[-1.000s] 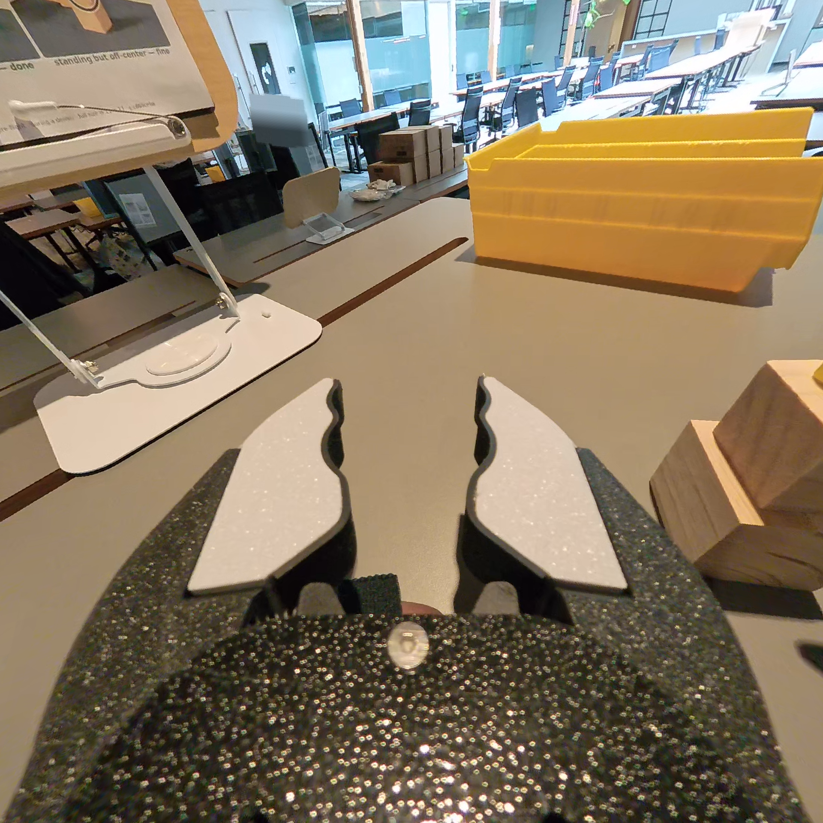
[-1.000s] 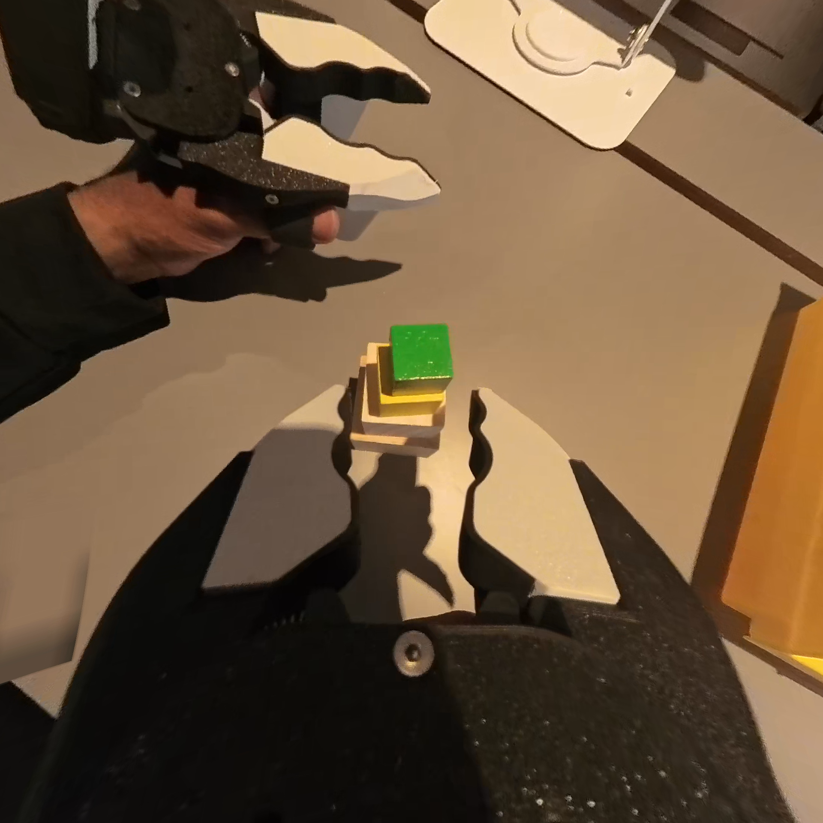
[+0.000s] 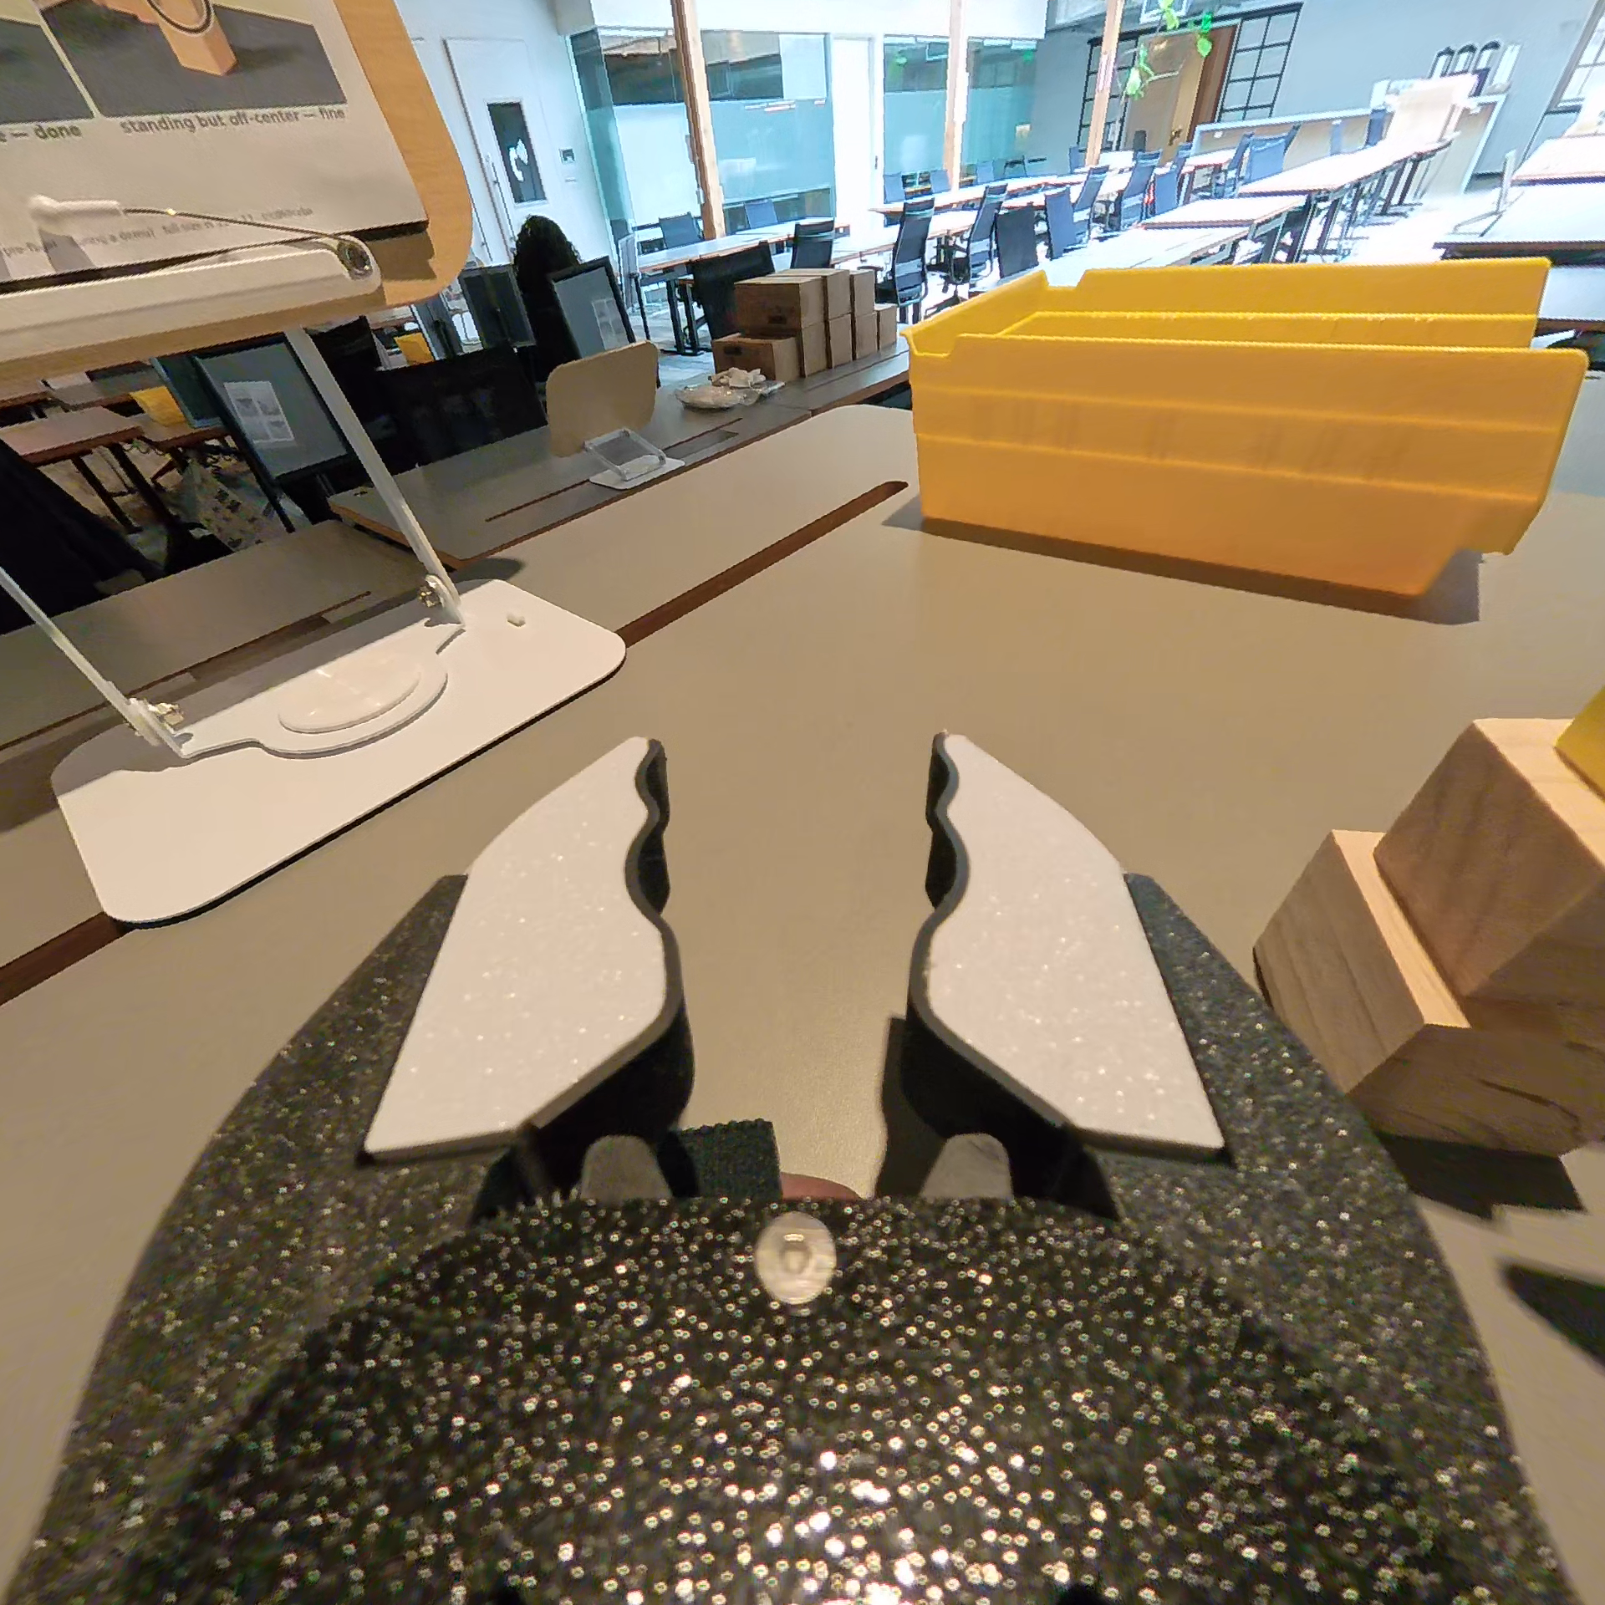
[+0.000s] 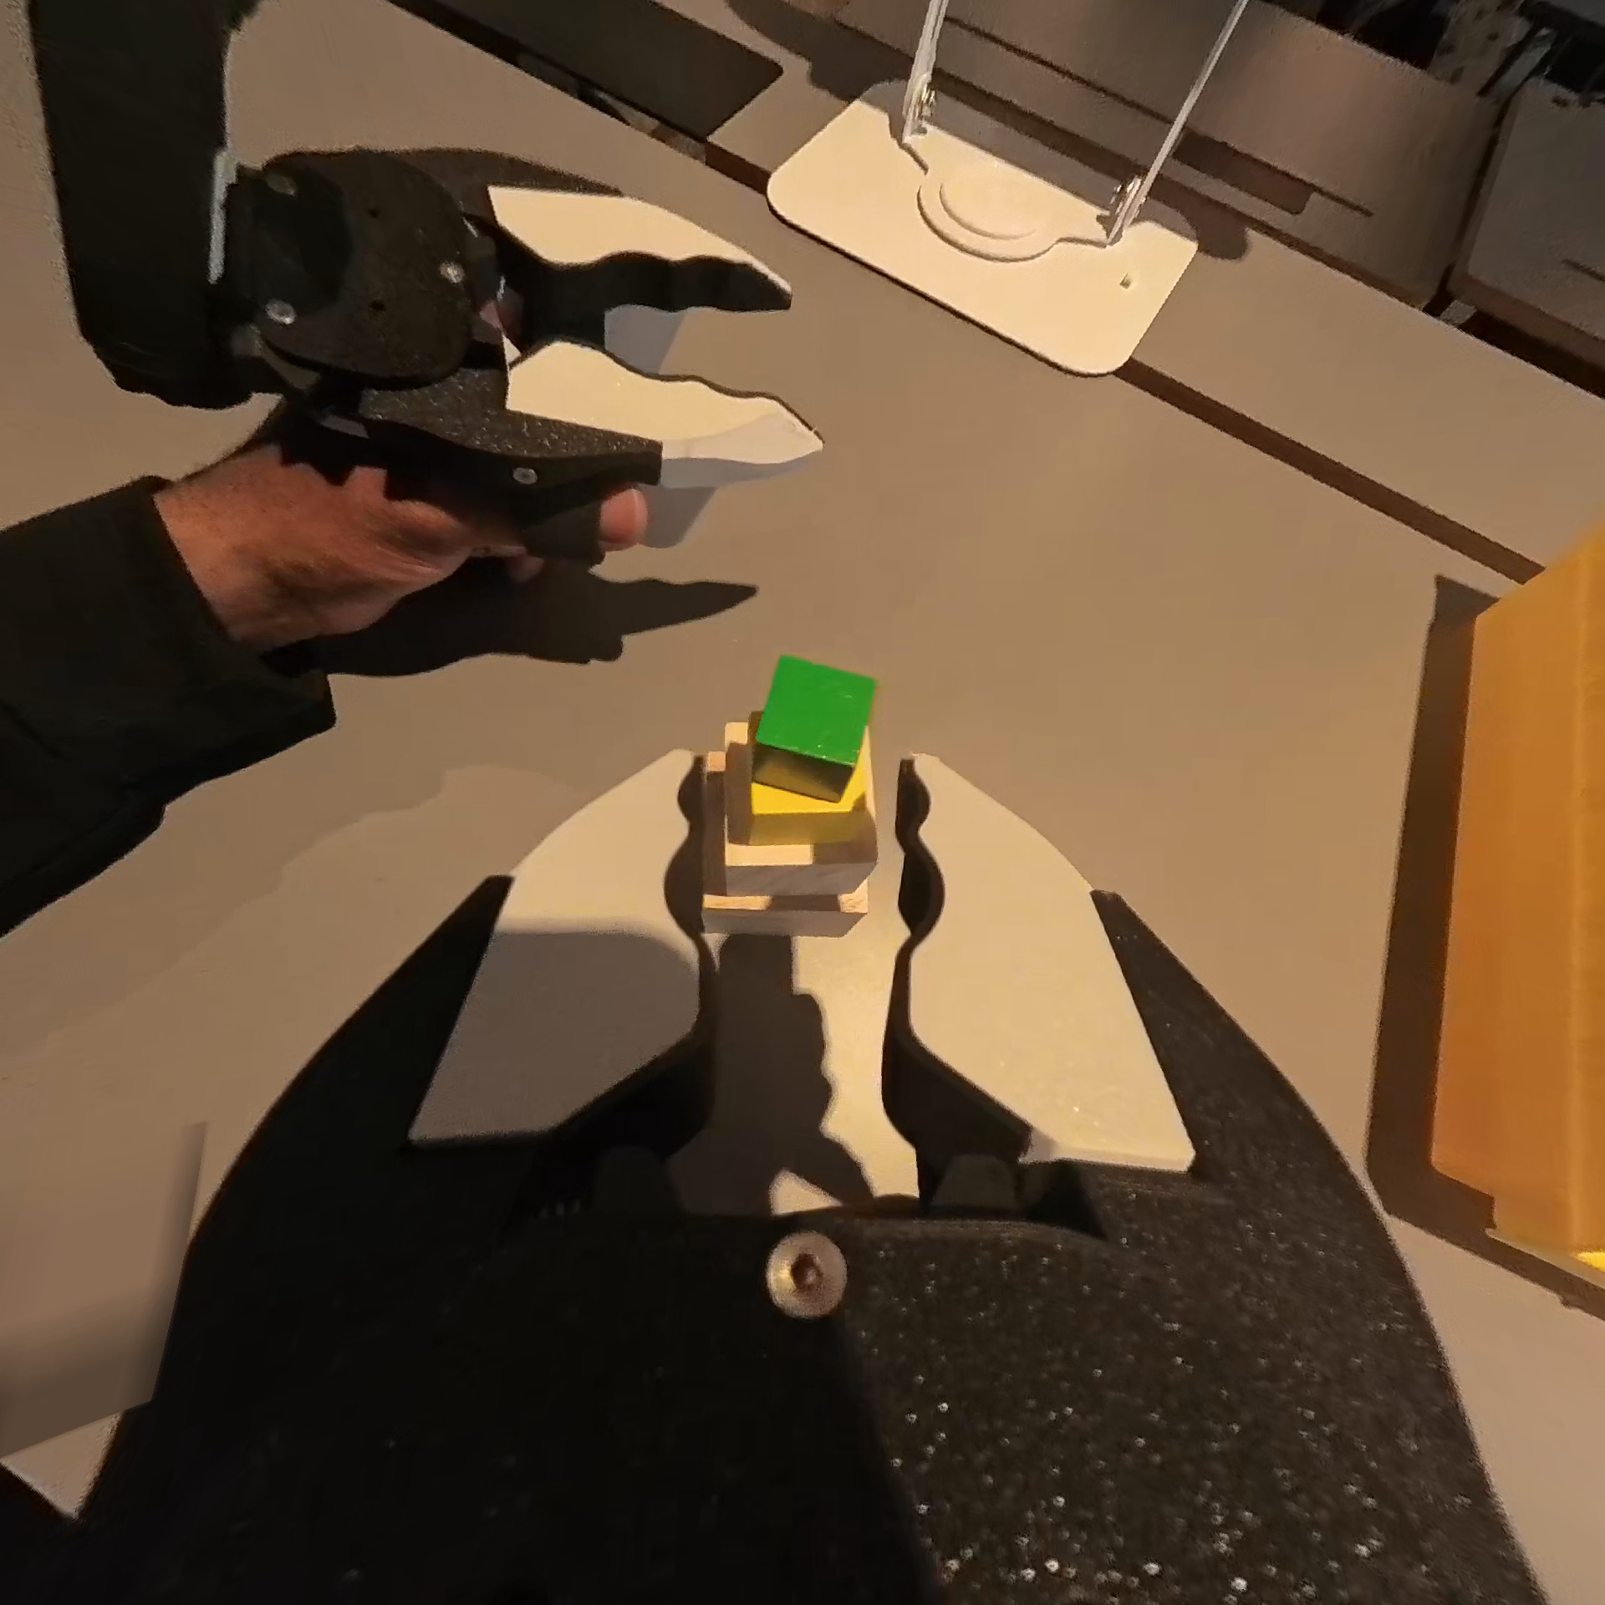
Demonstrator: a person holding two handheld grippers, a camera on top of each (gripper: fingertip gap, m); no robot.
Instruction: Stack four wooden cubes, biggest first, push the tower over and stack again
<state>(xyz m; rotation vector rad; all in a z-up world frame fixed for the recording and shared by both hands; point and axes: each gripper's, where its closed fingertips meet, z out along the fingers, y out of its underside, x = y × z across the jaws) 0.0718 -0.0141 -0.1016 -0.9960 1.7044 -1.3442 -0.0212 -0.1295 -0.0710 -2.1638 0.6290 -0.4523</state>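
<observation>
A tower of wooden cubes stands on the grey table. From the bottom it has a large plain cube (image 4: pixel 786 912), a smaller plain cube (image 4: pixel 795 868), a yellow cube (image 4: pixel 803 816) and a green cube (image 4: pixel 816 721) on top, turned a little off square. My right gripper (image 4: pixel 799 769) is open and empty, above and just in front of the tower. My left gripper (image 3: pixel 795 756) is open and empty, low over the table to the left of the tower. It also shows in the right wrist view (image 4: pixel 795 365). The two plain cubes (image 3: pixel 1424 981) show at the right edge of the left wrist view.
A white stand base (image 3: pixel 287 738) holding a tilted board sits on the table at the far left (image 4: pixel 981 234). Stacked yellow bins (image 3: pixel 1216 434) stand at the far right of the table (image 4: pixel 1537 912). A hand and dark sleeve (image 4: pixel 260 564) hold the left gripper.
The right gripper has drawn back and tilted up a little, so the tower sits closer between its fingertips in view. The left gripper has barely moved. The tower stands unchanged.
</observation>
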